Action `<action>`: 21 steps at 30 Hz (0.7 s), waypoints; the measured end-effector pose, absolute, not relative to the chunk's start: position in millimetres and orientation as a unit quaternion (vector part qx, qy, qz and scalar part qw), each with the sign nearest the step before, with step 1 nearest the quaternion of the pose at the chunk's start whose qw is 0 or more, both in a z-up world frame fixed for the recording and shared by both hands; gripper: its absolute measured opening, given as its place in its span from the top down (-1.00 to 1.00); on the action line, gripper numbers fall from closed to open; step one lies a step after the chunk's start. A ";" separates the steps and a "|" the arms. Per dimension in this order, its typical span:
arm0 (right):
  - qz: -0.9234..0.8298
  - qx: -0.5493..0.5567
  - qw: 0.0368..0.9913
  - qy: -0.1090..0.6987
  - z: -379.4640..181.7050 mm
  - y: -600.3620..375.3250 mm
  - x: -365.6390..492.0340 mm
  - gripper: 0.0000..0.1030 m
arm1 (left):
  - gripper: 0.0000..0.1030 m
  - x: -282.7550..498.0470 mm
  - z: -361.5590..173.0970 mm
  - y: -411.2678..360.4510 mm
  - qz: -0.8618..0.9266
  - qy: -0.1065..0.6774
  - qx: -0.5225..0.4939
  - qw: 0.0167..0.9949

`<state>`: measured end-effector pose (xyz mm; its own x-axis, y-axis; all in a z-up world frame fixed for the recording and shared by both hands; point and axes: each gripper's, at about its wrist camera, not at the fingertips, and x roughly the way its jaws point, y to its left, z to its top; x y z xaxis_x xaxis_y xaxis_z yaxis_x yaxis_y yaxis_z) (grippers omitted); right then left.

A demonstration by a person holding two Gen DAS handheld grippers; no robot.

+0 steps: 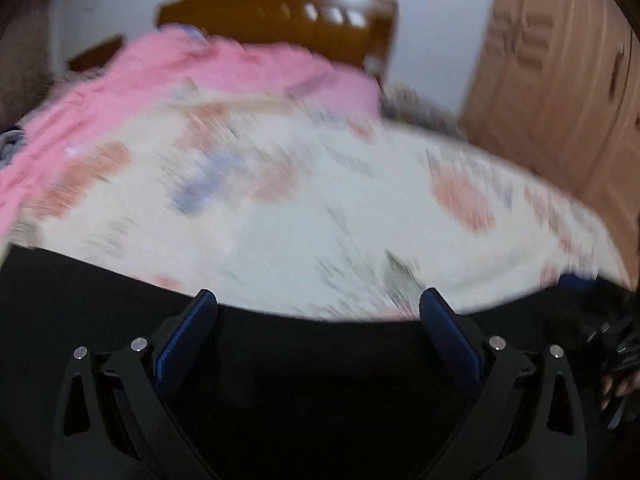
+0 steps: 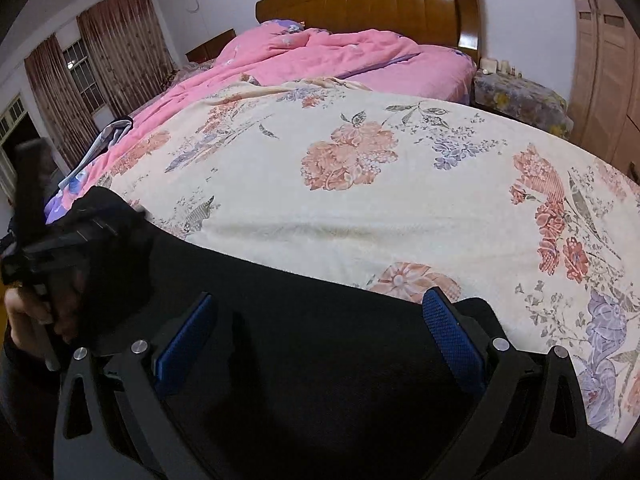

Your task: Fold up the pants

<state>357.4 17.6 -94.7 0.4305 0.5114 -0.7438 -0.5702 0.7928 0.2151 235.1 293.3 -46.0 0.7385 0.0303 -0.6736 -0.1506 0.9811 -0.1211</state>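
Both tongs stand released, nothing between their blue pads: the left gripper (image 1: pixel 318 302) and the right gripper (image 2: pixel 320 304) each hang over the black pants (image 2: pixel 304 344), which lie along the near edge of the cream floral blanket (image 2: pixel 360 208). The left wrist view is smeared with blur; the right wrist view is sharp and alone shows the curtains (image 2: pixel 120 40), with the pink quilt (image 2: pixel 332 56) and wooden headboard (image 2: pixel 372 4) crisp
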 end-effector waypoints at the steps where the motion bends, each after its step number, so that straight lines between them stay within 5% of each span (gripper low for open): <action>1: 0.320 -0.033 0.845 0.427 -95.2 17.2 357.2 -0.91 | -0.97 229.5 -37.3 304.5 0.067 0.343 -0.081 0.933; 9: 0.336 0.000 0.841 0.425 -95.2 8.0 359.4 -0.91 | -0.95 228.9 -76.7 441.0 0.200 0.407 -0.179 0.873; 16: 0.339 0.008 0.840 0.424 -94.6 7.3 360.3 -0.91 | -0.96 228.0 -23.1 302.1 0.104 0.357 -0.104 0.922; 18: 0.340 0.008 0.840 0.423 -94.2 7.2 360.0 -0.91 | -0.96 250.5 -39.7 246.2 0.038 0.385 -0.026 0.922; 21: 0.340 0.009 0.840 0.423 -94.3 6.5 359.2 -0.91 | -0.97 275.8 -82.0 224.3 -0.002 0.452 -0.039 0.891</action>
